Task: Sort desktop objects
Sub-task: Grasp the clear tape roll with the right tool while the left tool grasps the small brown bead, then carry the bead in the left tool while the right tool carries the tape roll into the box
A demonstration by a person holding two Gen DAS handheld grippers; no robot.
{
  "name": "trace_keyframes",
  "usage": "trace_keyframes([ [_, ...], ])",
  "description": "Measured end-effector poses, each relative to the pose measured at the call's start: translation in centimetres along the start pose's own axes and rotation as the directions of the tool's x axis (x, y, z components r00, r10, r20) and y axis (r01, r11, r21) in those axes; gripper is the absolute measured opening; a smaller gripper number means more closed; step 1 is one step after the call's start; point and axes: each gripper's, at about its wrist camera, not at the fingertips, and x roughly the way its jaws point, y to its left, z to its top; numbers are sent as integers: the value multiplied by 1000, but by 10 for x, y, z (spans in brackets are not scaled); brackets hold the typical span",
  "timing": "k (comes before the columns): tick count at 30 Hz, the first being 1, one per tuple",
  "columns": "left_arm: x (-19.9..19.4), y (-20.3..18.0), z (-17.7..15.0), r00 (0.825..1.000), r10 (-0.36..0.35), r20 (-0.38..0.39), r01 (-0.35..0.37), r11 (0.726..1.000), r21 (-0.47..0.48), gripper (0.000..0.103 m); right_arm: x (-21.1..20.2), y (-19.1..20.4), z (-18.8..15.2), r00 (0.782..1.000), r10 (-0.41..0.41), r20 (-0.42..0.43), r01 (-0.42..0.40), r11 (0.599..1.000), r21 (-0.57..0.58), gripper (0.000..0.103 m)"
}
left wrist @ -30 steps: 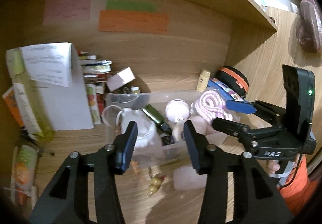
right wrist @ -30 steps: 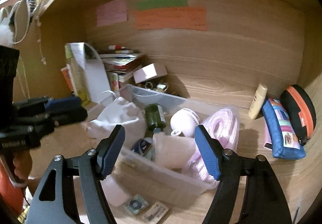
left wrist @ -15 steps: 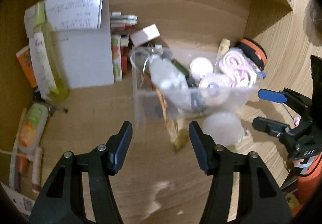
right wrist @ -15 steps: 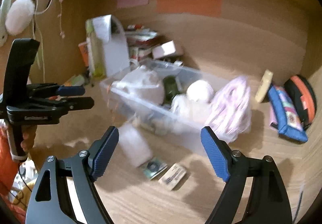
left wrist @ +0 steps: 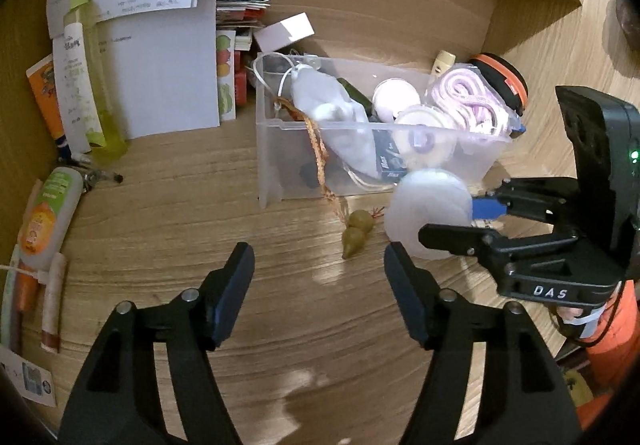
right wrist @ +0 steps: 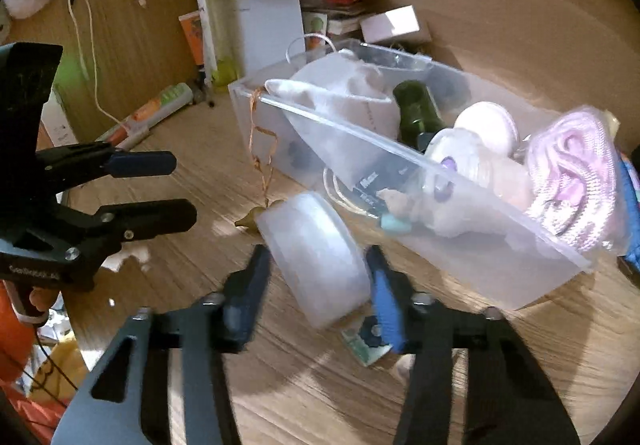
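A clear plastic bin (left wrist: 276,165) (right wrist: 500,269) on the wooden desk holds a white pouch (left wrist: 340,121), a green bottle (right wrist: 416,109), round white cases and a pink coiled cord (right wrist: 572,173). A round translucent white container (right wrist: 316,257) (left wrist: 428,213) stands on its edge in front of the bin. My right gripper (right wrist: 318,285) is open with its fingers on either side of this container, not closed on it. My left gripper (left wrist: 320,297) is open and empty above bare desk, short of the bin. A small olive gourd charm (left wrist: 356,233) on a braided cord lies by the bin.
A white file holder (left wrist: 160,57) and a yellow-green bottle (left wrist: 86,65) stand at the back left. Tubes (left wrist: 44,221) lie at the left edge. A small green packet (right wrist: 368,341) lies under my right gripper. Pouches (left wrist: 504,81) sit behind the bin.
Both grippers have pulled back from over the bin. My right gripper has dropped to the round white container and now straddles it. My left gripper now hovers over bare desk.
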Motion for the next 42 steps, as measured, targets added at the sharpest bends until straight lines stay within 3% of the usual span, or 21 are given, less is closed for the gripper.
trace_keyframes([
  [3, 9, -5, 3, 999, 16, -27, -16, 999, 33, 73, -3, -1, -3, 1000, 17, 10, -17, 1000, 24, 27],
  [9, 35, -22, 11, 995, 30, -91, -19, 993, 117, 72, -29, -7, -6, 996, 45, 71, -50, 996, 69, 27],
  [17, 62, -35, 16, 989, 18, -149, 4, 989, 150, 41, -62, -32, -10, 991, 33, 130, -51, 989, 142, 27],
  [20, 65, -36, 17, 990, -9, -138, 28, 990, 138, 35, -73, -44, -8, 988, 24, 155, -50, 985, 165, 27],
  [22, 65, -36, 18, 990, -30, -140, 48, 991, 127, 19, -78, -48, -6, 985, 20, 169, -50, 983, 177, 27],
  [23, 65, -36, 18, 990, -29, -138, 47, 991, 125, 16, -81, -50, -5, 984, 20, 175, -52, 982, 183, 27],
  [35, 22, -11, 18, 998, -52, -29, 53, 998, 18, 16, -104, -68, 2, 970, -2, 242, -54, 973, 224, 27],
  [42, -18, 7, 31, 997, -19, 72, 19, 1000, -8, 16, -112, -67, 11, 960, 1, 281, -63, 975, 212, 27],
])
